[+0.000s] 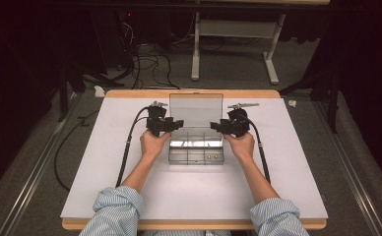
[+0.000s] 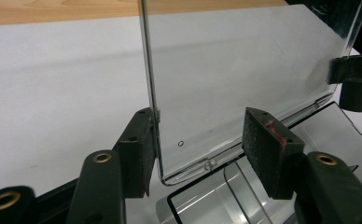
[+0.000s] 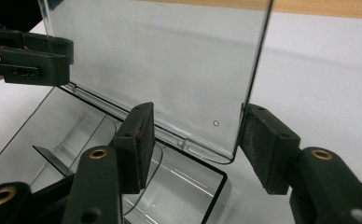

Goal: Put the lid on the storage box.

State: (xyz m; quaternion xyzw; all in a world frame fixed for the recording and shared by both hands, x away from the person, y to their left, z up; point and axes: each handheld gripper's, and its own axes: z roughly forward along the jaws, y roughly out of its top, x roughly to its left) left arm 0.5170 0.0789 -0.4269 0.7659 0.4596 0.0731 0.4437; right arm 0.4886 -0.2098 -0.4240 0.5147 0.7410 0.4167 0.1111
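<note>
Standing upright between the two tools, the clear lid (image 1: 196,109) of the compartment box (image 1: 197,150) is fully raised on its hinge. The left hand-held gripper (image 1: 171,125) straddles the lid's left edge with its jaws partly apart: the outer pad (image 2: 139,154) touches that edge, the inner pad (image 2: 268,151) stands clear of the pane, so no grip is made. The right hand-held gripper (image 1: 222,126) brackets the opposite edge likewise; its outer pad (image 3: 263,149) lies against the edge, its inner pad (image 3: 137,144) just off. Judged: opening is complete; closing or steadying the lid remains. The tray rests on the white counter (image 1: 105,162), just below both tools.
</note>
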